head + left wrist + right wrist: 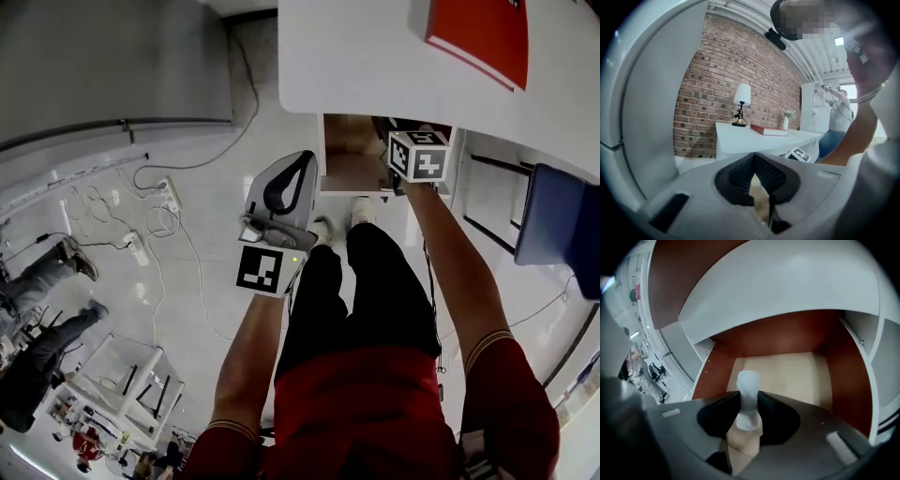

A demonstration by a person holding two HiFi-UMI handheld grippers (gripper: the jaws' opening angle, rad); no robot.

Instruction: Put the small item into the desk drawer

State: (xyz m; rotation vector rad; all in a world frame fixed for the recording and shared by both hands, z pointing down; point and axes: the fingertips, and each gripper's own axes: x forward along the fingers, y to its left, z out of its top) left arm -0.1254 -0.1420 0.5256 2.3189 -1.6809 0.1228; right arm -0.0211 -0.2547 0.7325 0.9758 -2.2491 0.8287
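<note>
The desk drawer (349, 159) stands pulled out under the white desk (375, 66); its pale wooden floor (792, 369) is bare. My right gripper (389, 141) reaches into it from above. In the right gripper view, the right gripper (749, 397) is shut on a small white item (748, 401), which sticks up between the black pads over the drawer floor. My left gripper (298, 164) hangs left of the drawer, above the floor and away from the desk. In its own view the left gripper (754, 159) has its pads meeting at the tip, with nothing between them.
A red book (478, 33) lies on the desk, with a lamp (740, 105) and a small vase (786, 122) beside it. A blue chair (562, 225) stands at the right. Power strips and cables (169, 197) lie on the floor at the left, near seated people (47, 272).
</note>
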